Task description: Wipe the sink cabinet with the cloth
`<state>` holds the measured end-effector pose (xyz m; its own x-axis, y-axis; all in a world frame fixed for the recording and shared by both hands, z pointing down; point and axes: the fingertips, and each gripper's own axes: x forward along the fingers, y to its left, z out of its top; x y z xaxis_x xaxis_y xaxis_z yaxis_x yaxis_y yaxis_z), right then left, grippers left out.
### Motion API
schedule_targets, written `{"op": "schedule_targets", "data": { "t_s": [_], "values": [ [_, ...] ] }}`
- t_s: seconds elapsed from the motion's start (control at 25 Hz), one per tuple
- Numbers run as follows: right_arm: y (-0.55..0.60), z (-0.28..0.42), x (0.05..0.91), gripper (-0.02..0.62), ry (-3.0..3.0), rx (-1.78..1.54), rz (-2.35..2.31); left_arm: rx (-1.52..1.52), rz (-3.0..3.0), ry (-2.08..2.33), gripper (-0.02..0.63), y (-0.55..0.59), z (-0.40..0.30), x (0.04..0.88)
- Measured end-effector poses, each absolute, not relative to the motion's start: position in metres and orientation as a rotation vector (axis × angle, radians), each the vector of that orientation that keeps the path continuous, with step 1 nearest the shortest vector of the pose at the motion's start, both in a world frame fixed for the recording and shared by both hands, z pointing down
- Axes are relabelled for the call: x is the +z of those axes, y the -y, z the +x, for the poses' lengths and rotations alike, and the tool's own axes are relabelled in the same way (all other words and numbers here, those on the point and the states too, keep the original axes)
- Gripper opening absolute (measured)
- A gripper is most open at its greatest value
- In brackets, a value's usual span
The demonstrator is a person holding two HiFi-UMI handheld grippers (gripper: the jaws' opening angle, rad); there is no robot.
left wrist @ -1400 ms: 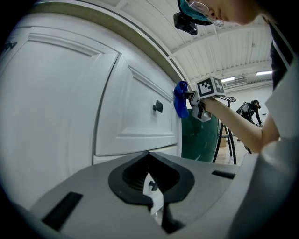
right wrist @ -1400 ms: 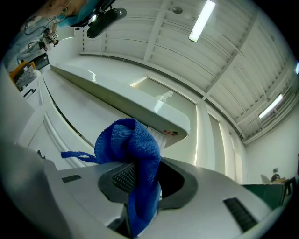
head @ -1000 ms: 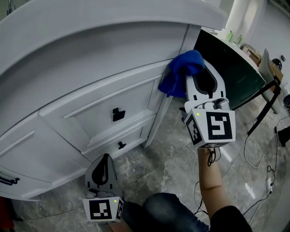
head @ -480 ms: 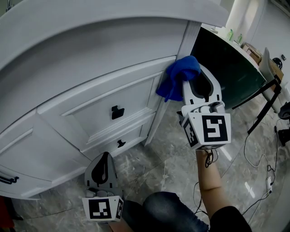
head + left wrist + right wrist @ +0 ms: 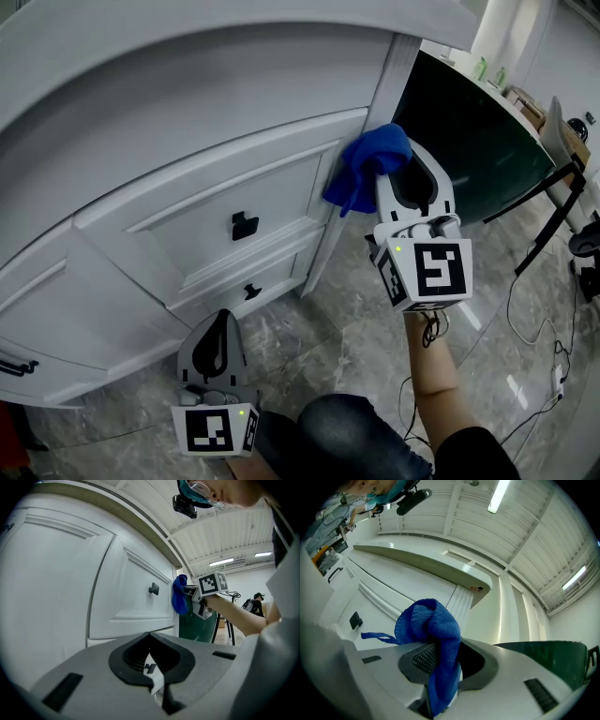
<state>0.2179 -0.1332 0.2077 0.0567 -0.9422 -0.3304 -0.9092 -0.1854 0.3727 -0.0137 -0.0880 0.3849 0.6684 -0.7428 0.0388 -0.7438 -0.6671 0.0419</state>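
A soft, light blue cloth [image 5: 364, 171], judged limp and best pinched at a thick fold, is being clamped in the closed right gripper [image 5: 398, 163] at the white sink cabinet's [image 5: 187, 141] right front edge, while the left gripper [image 5: 219, 323] is being held low, jaws together on nothing.

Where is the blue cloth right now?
In the head view, the blue cloth is clamped in the right gripper, right of centre, against the right end of the upper drawer front beside the cabinet's corner post.
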Motion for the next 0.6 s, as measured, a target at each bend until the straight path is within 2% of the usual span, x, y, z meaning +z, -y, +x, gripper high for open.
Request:
{"op": "schedule_targets", "data": {
  "t_s": [0.6],
  "values": [
    [0.135,0.219,0.250,0.114,1.992,-0.710,2.231,0.040,2.811,1.259,0.000,0.090,-0.013,0.388]
  ]
}}
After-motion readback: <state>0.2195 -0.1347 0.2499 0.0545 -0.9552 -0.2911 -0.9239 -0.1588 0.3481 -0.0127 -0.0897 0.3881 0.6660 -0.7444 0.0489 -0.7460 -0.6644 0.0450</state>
